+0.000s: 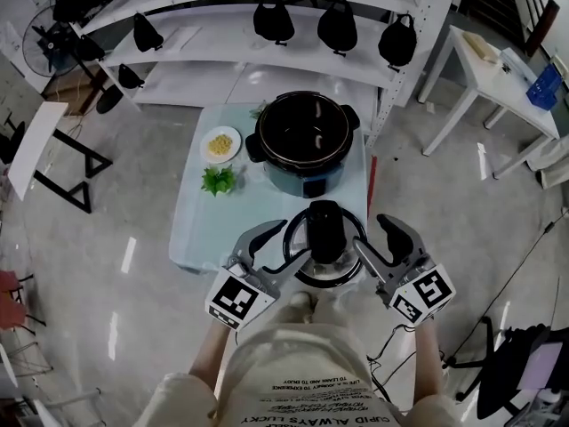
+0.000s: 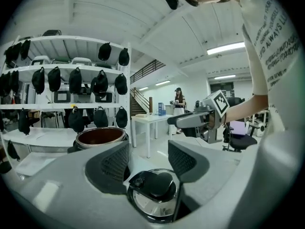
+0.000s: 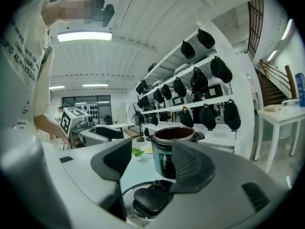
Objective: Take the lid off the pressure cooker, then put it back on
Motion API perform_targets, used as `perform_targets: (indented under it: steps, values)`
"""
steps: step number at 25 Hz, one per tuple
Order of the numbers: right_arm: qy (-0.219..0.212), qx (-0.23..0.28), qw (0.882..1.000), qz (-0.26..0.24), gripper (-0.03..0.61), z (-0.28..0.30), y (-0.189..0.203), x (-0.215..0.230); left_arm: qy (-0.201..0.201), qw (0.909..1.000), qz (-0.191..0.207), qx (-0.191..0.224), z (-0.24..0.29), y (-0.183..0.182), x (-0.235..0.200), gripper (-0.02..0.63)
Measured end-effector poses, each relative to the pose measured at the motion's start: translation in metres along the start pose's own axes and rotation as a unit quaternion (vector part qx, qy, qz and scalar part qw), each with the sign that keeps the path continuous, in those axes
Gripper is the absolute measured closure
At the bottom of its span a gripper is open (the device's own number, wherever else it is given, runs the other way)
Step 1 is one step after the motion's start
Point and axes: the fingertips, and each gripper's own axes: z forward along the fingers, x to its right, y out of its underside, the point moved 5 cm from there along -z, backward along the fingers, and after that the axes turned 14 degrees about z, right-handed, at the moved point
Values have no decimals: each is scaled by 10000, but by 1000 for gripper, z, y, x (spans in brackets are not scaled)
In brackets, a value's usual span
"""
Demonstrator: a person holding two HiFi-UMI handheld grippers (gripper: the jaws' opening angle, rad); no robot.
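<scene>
We see the lid (image 1: 325, 238) off the pressure cooker (image 1: 307, 140), at the near edge of the pale table (image 1: 191, 229), with the open pot behind it. It sits between the left gripper (image 1: 289, 243) and the right gripper (image 1: 369, 236), which flank it from either side. Each gripper's jaws stand apart, and the lid's black knob shows low in the gap between them. In both gripper views the gripper's body cuts off the lid's rim, so we cannot tell whether any jaw touches it or whether it rests on the table. Only the head view shows the plate of yellow kernels (image 1: 221, 144) and the greens (image 1: 219, 180) left of the pot. Each gripper view shows the opposite gripper's marker cube and the shelves of black bags (image 2: 76, 82).
</scene>
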Motion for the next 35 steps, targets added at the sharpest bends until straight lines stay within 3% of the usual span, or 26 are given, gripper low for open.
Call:
perform_targets:
  steps: [6, 13, 27, 35]
  values:
    - [-409, -672, 9964, -309, 301, 11, 21, 5, 501, 9972, 369, -413, 14, 17, 10, 341]
    - [-952, -1584, 9801, -723, 291, 28, 56, 17, 934, 9904, 510, -877, 34, 48, 25, 336]
    - [-1504, -2439, 9554, -719, 285, 53, 122, 45, 1665, 9707, 733, -1573, 74, 116, 46, 334]
    - [-1907, -2830, 9366, -798, 285, 69, 151, 51, 1966, 9636, 702, -1672, 90, 141, 56, 334]
